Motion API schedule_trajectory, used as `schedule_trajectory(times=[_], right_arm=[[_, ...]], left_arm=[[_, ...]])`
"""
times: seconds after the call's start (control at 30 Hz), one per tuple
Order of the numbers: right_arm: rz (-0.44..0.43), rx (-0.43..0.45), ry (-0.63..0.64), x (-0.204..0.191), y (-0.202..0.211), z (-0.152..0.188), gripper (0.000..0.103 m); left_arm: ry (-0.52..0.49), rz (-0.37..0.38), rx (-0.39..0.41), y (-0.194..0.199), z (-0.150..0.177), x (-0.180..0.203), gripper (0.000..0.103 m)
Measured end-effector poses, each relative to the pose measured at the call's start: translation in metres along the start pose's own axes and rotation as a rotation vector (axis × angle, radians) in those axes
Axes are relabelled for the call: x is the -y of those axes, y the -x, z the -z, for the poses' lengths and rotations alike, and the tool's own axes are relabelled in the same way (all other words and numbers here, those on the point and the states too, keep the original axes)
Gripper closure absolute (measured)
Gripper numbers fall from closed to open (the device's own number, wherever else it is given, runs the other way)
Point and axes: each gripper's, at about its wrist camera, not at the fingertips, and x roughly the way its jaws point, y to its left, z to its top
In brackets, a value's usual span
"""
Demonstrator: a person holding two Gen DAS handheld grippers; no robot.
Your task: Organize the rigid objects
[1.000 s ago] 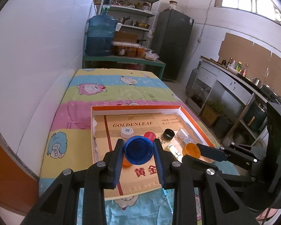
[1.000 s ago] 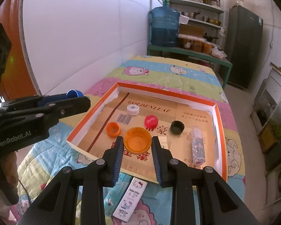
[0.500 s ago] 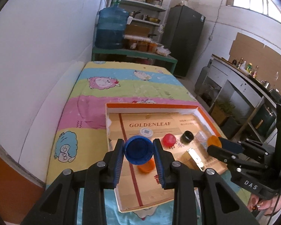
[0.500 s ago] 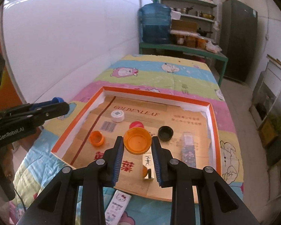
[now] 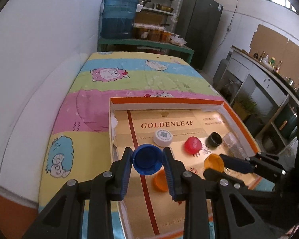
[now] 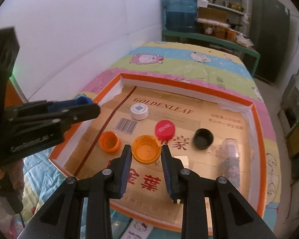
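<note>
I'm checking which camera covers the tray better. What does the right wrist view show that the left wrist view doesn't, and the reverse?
Only the right wrist view shows the barcode print and the Hello Kitty pack outside the tray. Only the left wrist view shows the blue cap face-on and the counter with bottles. Both show the white cap, red cap, black cap and large orange cap.

Six caps show in all. Two are gripped, one per tool: one blue cap [image 5: 147, 161] and one large orange cap [image 6: 146, 149]. Four lie loose on the floor of the single orange-rimmed cardboard tray [image 6: 186, 82]: one white cap [image 6: 139, 110] toward the far edge, one red cap [image 6: 164, 129], one black cap [image 6: 203, 138] and one small orange cap [image 6: 109, 141] near the left edge. One clear glittery tube [image 6: 229, 159] lies along the right edge.
</note>
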Motion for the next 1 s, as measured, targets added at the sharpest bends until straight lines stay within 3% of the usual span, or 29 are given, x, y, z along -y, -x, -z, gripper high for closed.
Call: schedule_trajectory(times=[0.6,1.0], right_arm=[[-0.004,-0.062,0.038,-0.004,-0.036,-0.005,0.072],[0.017,-0.073,0.045,-0.005,-0.041,-0.006,0.072]], left_arm=[[-0.018,-0.029,-0.095,-0.051,-0.013,-0.002,0.071],[-0.029,0.000,-0.107,-0.057,-0.012,0.001,0.070]])
